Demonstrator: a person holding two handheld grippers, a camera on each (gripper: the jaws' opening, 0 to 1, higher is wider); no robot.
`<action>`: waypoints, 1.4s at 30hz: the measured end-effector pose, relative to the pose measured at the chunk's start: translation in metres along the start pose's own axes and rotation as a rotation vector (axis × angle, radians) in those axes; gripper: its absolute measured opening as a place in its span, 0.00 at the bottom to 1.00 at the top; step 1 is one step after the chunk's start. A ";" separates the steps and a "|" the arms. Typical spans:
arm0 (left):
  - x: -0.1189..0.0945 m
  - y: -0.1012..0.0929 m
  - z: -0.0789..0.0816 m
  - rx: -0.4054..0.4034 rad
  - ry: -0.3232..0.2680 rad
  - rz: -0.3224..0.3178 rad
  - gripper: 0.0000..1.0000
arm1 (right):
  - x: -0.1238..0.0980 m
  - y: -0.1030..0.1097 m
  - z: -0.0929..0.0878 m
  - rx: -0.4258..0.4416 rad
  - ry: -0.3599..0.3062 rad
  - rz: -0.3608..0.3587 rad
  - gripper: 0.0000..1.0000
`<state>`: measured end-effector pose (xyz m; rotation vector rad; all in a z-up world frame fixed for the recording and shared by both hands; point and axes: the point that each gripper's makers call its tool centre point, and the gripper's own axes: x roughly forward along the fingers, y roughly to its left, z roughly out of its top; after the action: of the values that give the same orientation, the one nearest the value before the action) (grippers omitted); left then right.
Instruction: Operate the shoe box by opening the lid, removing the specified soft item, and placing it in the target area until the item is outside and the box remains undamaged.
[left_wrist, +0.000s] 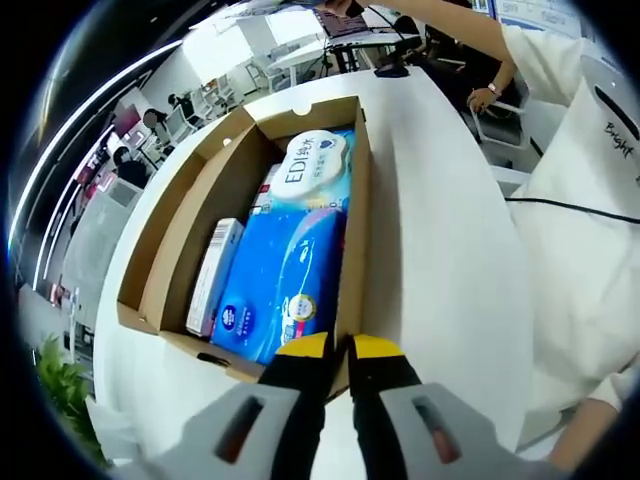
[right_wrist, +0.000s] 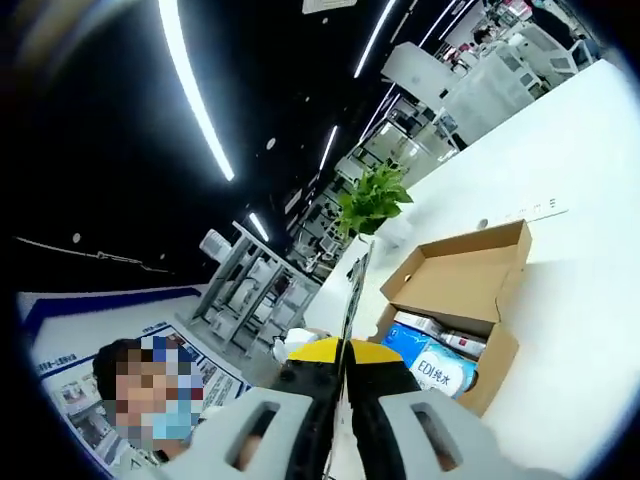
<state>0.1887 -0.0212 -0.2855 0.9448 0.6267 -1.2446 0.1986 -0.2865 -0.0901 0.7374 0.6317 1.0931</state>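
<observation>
— Well, open brown cardboard shoe box (left_wrist: 250, 230) resting on white round tabletop (left_wrist: 440, 260), lid flap folded back at ten o'clock. Anything inside?

— Packed: soft blue wipes pack (left_wrist: 285, 285) at centre, white round-labelled tissue pack (left_wrist: 312, 168) toward twelve o'clock, slim white carton (left_wrist: 213, 275) standing along the nine o'clock wall.

— Left gripper (left_wrist: 338, 347)?

— Yellow-tipped jaws pressed together at six o'clock, just at the box's near rim, holding nothing visible.

— And the right gripper (right_wrist: 340, 352)?

— Raised, jaws closed to a thin slit, nothing between them. Same shoe box (right_wrist: 455, 300) at four o'clock, lid up, blue pack (right_wrist: 430, 365) inside; green potted plant (right_wrist: 372, 200) beyond at twelve o'clock.
</observation>
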 end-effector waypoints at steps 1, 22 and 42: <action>0.000 0.000 0.000 -0.003 -0.001 -0.001 0.06 | -0.001 0.000 0.000 0.000 -0.003 0.001 0.00; 0.000 -0.001 -0.001 -0.009 0.008 -0.006 0.06 | -0.009 -0.042 -0.040 0.040 0.021 -0.157 0.00; 0.000 0.000 0.000 -0.009 0.006 -0.002 0.06 | -0.057 -0.121 -0.049 0.065 0.098 -0.398 0.00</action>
<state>0.1885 -0.0210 -0.2858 0.9413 0.6379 -1.2400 0.2086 -0.3623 -0.2097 0.5837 0.8599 0.7469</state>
